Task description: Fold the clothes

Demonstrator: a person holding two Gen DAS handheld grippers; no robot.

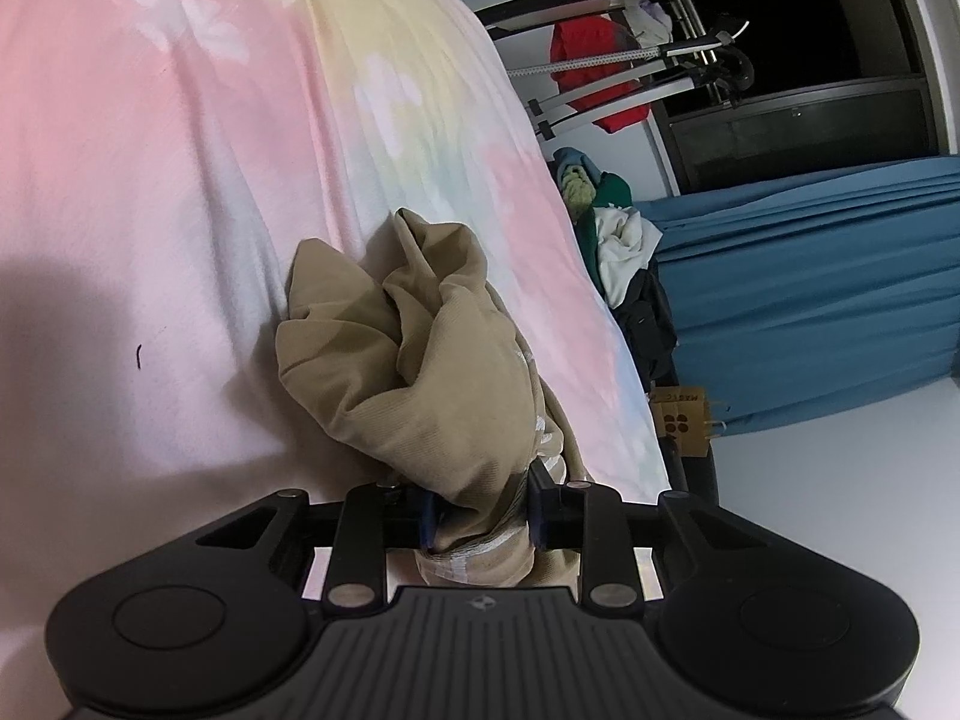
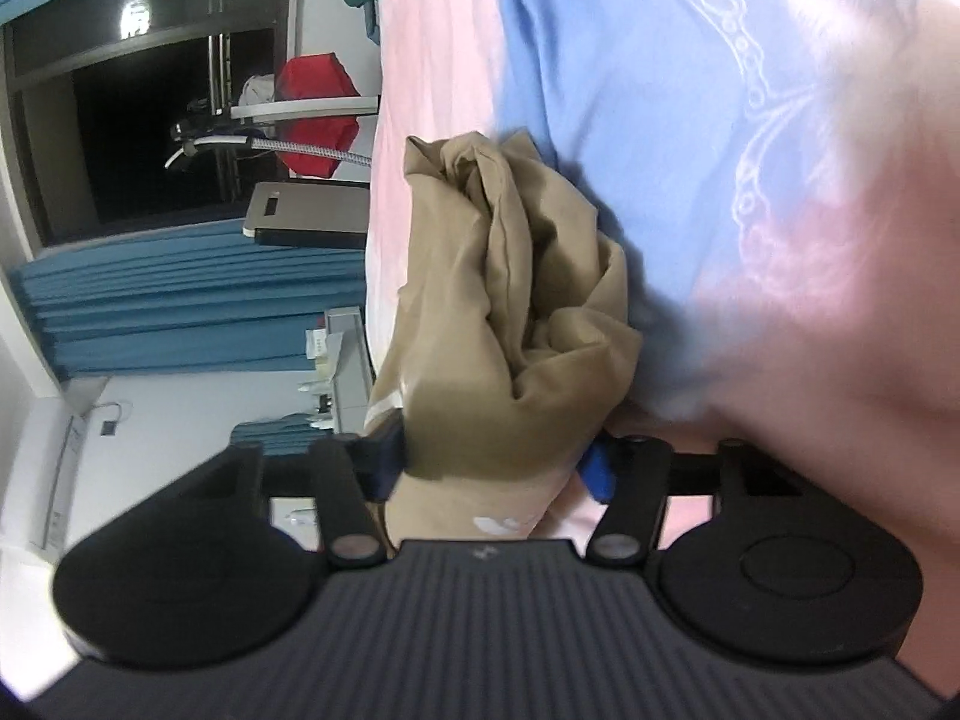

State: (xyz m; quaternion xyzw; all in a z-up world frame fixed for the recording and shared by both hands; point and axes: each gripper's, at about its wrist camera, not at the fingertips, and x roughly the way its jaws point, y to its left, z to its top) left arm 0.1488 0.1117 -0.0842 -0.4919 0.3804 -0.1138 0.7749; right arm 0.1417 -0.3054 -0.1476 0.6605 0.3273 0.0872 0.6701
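Bedroom, pastel tie-dye bed cover (image 1: 180,210) as work surface. Tan garment (image 1: 420,348) bunched just ahead of both grippers, hanging crumpled over the cover. Left gripper (image 1: 480,516) clamped on a printed edge; right gripper (image 2: 498,468) closed on another bunch of the same cloth. Soft, light, limp: likely best held at hem corners. Blue curtains (image 1: 810,288) beyond.

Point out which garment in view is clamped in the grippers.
The tan garment, bunched between the fingers of the left gripper and right gripper; the red garment hangs on the rack.
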